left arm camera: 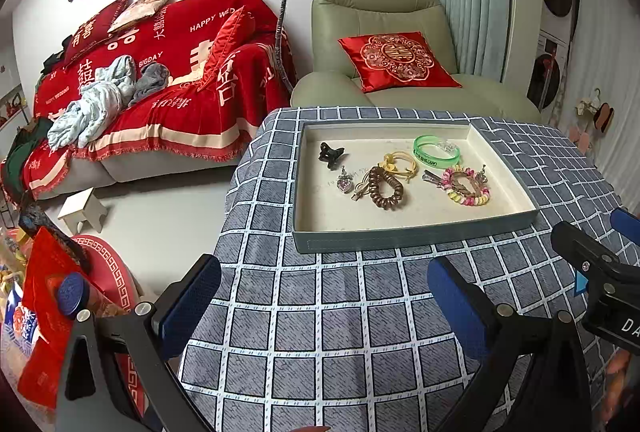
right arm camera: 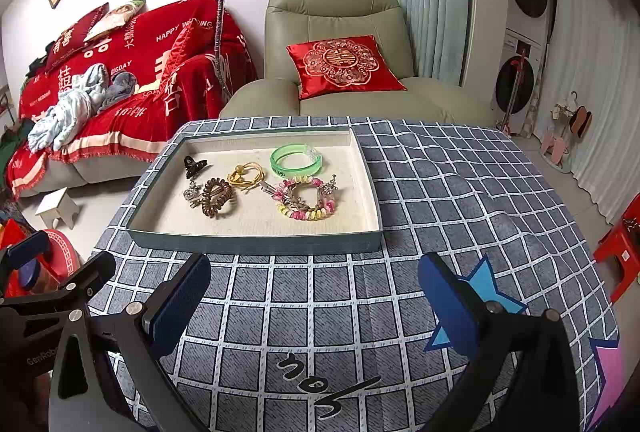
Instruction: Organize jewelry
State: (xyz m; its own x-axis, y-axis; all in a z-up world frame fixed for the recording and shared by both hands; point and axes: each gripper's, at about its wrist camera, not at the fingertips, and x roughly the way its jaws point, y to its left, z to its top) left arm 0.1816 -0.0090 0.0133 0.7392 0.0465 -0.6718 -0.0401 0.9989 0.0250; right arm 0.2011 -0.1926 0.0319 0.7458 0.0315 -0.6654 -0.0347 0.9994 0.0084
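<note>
A shallow grey-blue tray [left arm camera: 400, 240] [right arm camera: 256, 244] with a cream lining sits on the checked tablecloth. In it lie a black claw clip [left arm camera: 330, 154] [right arm camera: 194, 165], a green bangle [left arm camera: 436, 151] [right arm camera: 296, 160], a yellow cord tie [left arm camera: 398, 161] [right arm camera: 246, 176], a brown coil tie [left arm camera: 385, 188] [right arm camera: 216, 197], a pink-and-yellow coil tie [left arm camera: 468, 188] [right arm camera: 306, 198] and small charms. My left gripper [left arm camera: 324, 304] is open and empty, hovering above the cloth in front of the tray. My right gripper [right arm camera: 314, 306] is open and empty, also in front of the tray.
The table [right arm camera: 460, 192] is covered by a grey checked cloth with blue and pink star stickers [right arm camera: 480, 292] at the near right. Behind stand a green armchair [left arm camera: 380, 32] and a red-covered sofa [left arm camera: 160, 72]. A small stool [left arm camera: 82, 210] and red items sit on the floor at left.
</note>
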